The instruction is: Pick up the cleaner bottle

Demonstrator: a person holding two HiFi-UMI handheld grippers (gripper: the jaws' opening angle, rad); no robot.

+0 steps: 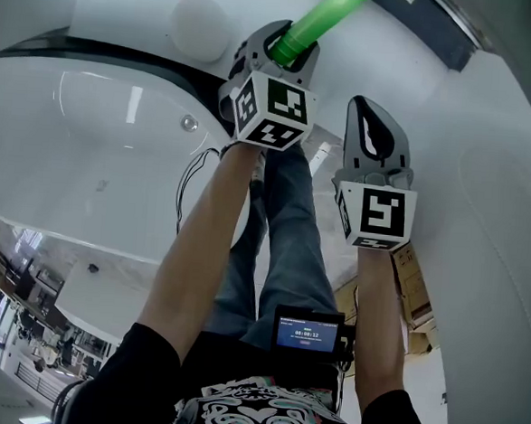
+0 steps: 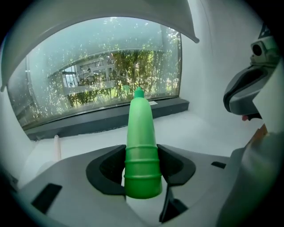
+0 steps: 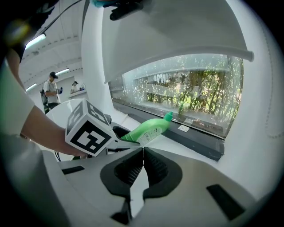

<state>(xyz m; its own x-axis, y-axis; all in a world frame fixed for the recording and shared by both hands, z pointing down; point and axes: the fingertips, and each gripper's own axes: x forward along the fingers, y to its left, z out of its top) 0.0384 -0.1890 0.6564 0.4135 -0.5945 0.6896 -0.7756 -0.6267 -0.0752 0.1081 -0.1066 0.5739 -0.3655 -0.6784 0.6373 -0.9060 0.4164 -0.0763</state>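
The green cleaner bottle [image 1: 322, 18] is held off the surface, its pointed cap aimed away toward the window. My left gripper [image 1: 286, 52] is shut on its ribbed lower body [image 2: 142, 159], with both dark pads pressed against the sides. From the right gripper view the bottle [image 3: 149, 128] slants up to the right out of the left gripper [image 3: 116, 135]. My right gripper [image 1: 370, 114] hangs beside it on the right, shut, its pads [image 3: 143, 155] meeting at the tips with nothing between them.
A white tub [image 1: 116, 151] curves below left, with a white round knob [image 1: 199, 25] on its rim. A wide window [image 2: 102, 66] over a dark sill [image 2: 111, 117] lies ahead. Cardboard boxes [image 1: 415, 280] sit on the floor at right. A person [image 3: 51, 91] stands far off.
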